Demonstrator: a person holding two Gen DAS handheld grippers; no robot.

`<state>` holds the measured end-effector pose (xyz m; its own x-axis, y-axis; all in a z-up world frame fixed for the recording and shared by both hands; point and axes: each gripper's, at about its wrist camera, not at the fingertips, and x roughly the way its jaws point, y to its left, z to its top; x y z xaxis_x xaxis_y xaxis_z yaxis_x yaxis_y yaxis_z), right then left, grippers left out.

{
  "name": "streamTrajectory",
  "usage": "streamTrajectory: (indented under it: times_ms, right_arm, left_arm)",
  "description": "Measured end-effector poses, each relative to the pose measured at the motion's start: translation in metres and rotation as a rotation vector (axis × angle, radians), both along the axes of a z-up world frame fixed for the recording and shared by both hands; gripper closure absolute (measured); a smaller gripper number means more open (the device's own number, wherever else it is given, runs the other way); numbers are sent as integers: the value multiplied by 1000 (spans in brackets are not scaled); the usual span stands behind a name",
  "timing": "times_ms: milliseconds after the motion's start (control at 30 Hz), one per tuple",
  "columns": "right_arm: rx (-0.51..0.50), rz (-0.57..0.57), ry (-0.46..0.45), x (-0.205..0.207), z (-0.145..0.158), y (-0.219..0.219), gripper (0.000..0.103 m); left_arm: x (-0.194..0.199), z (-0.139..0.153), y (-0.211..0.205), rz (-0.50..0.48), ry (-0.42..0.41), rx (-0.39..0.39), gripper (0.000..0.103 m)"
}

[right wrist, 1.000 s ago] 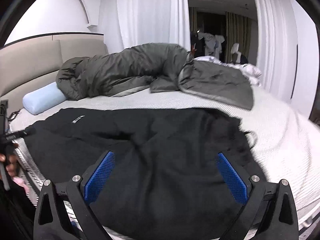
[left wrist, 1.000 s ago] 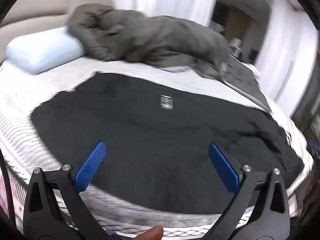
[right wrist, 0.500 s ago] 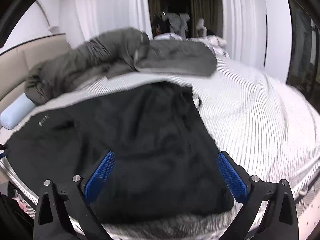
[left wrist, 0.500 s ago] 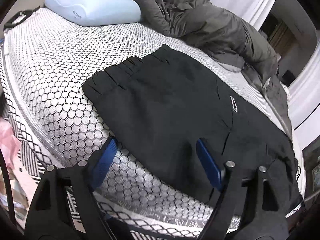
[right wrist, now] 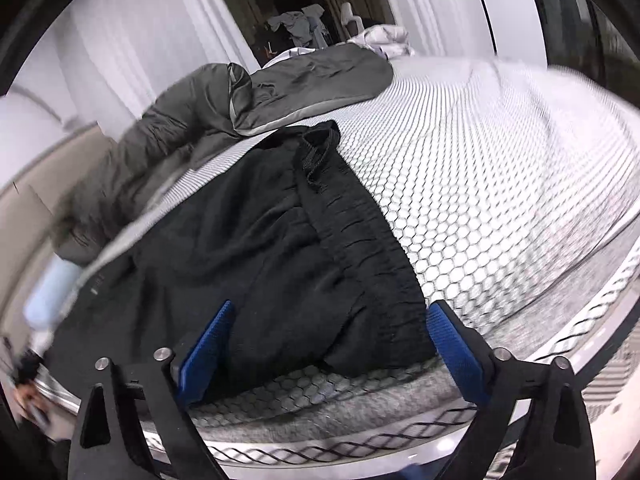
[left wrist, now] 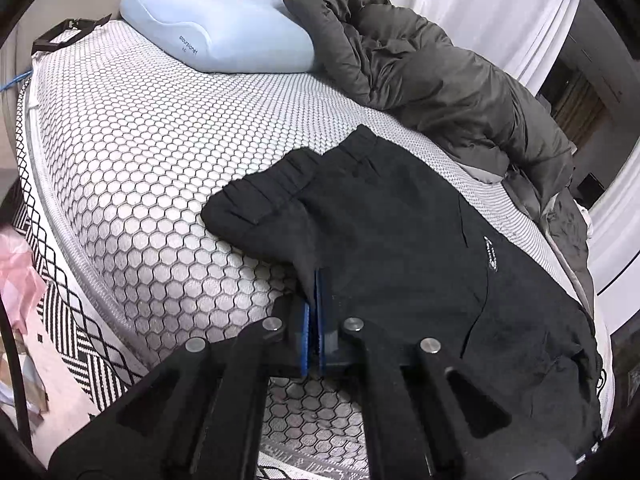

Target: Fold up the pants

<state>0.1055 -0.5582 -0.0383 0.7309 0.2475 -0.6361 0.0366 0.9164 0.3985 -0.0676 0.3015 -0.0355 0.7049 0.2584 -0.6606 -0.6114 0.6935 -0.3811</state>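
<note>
Showing matt black fleecy cloth on the pants [left wrist: 400,240], with a gathered, ribbed waistband [right wrist: 360,240]. Wearing a white knit cover with a raised hexagon mesh over the mattress [left wrist: 140,152]. Looking smooth and soft on the pale blue pillow [left wrist: 224,36]. Lying puffy, faintly sheened grey on the duvet [left wrist: 432,76]. Carrying ridged blue rubbery pads [right wrist: 208,344] on matt black plastic arms with bright metal pins.

Home bedroom: bed [left wrist: 132,168] with honeycomb-pattern cover, 1 pale-blue pillow [left wrist: 224,36] far left, grey duvet [left wrist: 432,76], white curtains [right wrist: 132,40].
</note>
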Motion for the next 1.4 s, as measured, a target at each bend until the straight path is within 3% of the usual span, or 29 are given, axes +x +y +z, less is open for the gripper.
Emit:
streamTrajectory:
  times_ms: [100,167,233,300,333,400,467,500,533,567,600,733,900,1100,1167,1233,1267,1333,1400]
  right_arm:
    - [90,-35,4,7,6,-8,24]
    - [104,-58,47,16,8,-8,55]
    - [-9,-44,47,20,18,5,71]
    - [-232,-9,27,17,26,24,73]
    - [-285,-6,32,15,25,27,73]
    - [-340,15,70,15,17,30,70]
    - [-364,-4,31,3,25,32,50]
    - [-370,-11,0,-6,31,33,42]
    - [-376,-19,-41,-12,40,36,28]
    - [-387,-22,-90,-21,49,40,15]
    - [-395,-4,-122,-28,56,46,12]
    - [-395,160,-141,-28,68,89,4]
    - [-412,376,-144,-7,53,170,3]
    - [-378,594,-99,6,20,255,3]
    - [-457,639,-84,15,2,278,3]
    - [-585,654,-71,18,-15,288,3]
    - [-612,660,-78,18,-19,282,3]
    - [-611,621,-89,18,-20,251,3]
    - [-608,510,-81,23,-20,197,3]
  left_arm:
    - [-5,6,-6,-1,-10,20,103]
    - [-9,9,-10,-9,-10,31,103]
    - [-6,10,-14,-15,1,52,103]
    - [-5,6,-15,-25,22,53,102]
    - [-5,2,-15,-31,44,51,102]
    - [-7,1,-18,-37,60,66,101]
    - [-12,9,-23,-35,62,100,92]
    - [-16,16,-27,-36,66,123,78]
    - [-20,23,-31,-44,61,146,67]
    - [-24,30,-36,-54,45,166,45]
    - [-28,39,-42,-67,21,186,28]
    - [-19,66,-80,-188,-25,240,1]
    - [34,65,-159,-447,-32,256,1]
    - [115,24,-284,-849,36,254,1]
    - [137,2,-312,-943,97,254,1]
    - [147,-10,-320,-940,158,302,1]
    - [145,-8,-317,-953,139,316,1]
    - [140,-5,-300,-925,145,352,0]
    - [133,-6,-270,-861,168,382,0]
